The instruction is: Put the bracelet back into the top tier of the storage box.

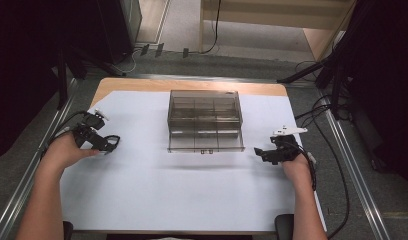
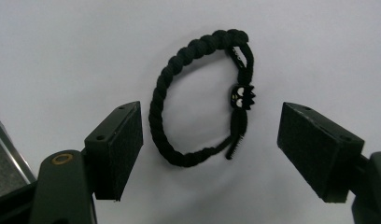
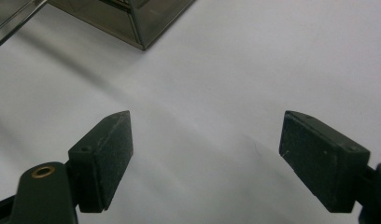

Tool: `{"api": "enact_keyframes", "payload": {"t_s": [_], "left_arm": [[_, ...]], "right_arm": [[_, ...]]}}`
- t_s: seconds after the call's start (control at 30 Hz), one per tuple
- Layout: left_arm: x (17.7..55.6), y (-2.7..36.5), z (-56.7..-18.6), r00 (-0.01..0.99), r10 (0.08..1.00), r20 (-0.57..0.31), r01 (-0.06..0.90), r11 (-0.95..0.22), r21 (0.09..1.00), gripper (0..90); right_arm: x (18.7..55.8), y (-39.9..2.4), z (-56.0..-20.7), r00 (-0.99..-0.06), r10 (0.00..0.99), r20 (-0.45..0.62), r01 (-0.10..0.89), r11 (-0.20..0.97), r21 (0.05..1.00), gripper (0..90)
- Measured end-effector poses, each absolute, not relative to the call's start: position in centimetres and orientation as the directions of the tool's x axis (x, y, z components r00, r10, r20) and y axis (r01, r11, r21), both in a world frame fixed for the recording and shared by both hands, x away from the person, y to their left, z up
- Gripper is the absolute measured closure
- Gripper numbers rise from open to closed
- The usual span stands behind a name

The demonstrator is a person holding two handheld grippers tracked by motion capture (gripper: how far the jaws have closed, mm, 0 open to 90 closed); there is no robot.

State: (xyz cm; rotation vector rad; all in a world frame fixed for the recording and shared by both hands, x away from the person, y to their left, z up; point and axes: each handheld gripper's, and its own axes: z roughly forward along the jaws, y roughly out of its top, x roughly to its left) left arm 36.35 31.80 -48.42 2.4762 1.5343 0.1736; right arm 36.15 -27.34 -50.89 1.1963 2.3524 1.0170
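Observation:
A black braided bracelet (image 2: pixel 159 95) with a small black bead showing white eyes (image 2: pixel 241 97) lies flat on the white paper. My left gripper (image 2: pixel 209 109) hovers over it with its jaws wide apart, one on each side of the loop, and neither pad touches it. In the high view the left gripper (image 1: pixel 110 145) is at the left of the sheet, with the bracelet (image 1: pixel 113 140) at its tips. My right gripper (image 3: pixel 207 116) is open over bare paper with nothing between its fingers; it sits at the right of the sheet (image 1: pixel 260 152).
A smoky transparent organiser box (image 1: pixel 205 148) with several compartments stands in the middle of the table, and its corner (image 3: pixel 132 21) shows beyond the right jaws. White paper (image 1: pixel 182 195) covers the tabletop. Metal rails run along both table sides.

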Motion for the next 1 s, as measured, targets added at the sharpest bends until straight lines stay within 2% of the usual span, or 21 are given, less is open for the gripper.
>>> {"api": "enact_keyframes", "payload": {"t_s": [0.23,0.33,0.63,0.77,0.87,0.9,0.93,1.0], "left_arm": [[36.9,32.1,-49.5,0.441,0.897,0.007,0.878,-0.433,0.202,24.1],[37.0,32.1,-49.8,0.442,0.897,-0.017,0.881,-0.431,0.197,24.5],[36.8,31.9,-49.9,0.453,0.891,0.005,0.874,-0.445,0.194,25.1],[36.7,31.8,-49.8,0.435,0.900,0.001,0.884,-0.428,0.191,29.1],[36.5,31.5,-49.6,0.436,0.900,-0.003,0.884,-0.428,0.187,38.1],[36.4,31.3,-49.4,0.445,0.895,-0.009,0.881,-0.436,0.184,50.7],[36.4,31.3,-49.4,0.445,0.895,-0.009,0.881,-0.436,0.184,57.6],[36.3,31.1,-49.3,0.445,0.896,-0.011,0.882,-0.436,0.182,65.3]], "right_arm": [[36.2,-27.3,-50.9,-0.605,0.795,0.039,0.574,0.401,0.714,18.4],[36.2,-27.3,-50.9,-0.603,0.796,0.039,0.575,0.400,0.714,18.4],[36.1,-27.3,-50.9,-0.605,0.795,0.037,0.573,0.403,0.714,18.4],[36.1,-27.3,-50.9,-0.606,0.795,0.037,0.573,0.404,0.713,18.4],[36.2,-27.3,-50.9,-0.603,0.797,0.038,0.575,0.401,0.713,18.4],[36.2,-27.3,-50.9,-0.605,0.796,0.037,0.573,0.403,0.713,18.4],[36.2,-27.3,-50.9,-0.605,0.796,0.037,0.574,0.403,0.713,18.4],[36.2,-27.3,-50.9,-0.605,0.795,0.036,0.573,0.403,0.713,18.4]]}}
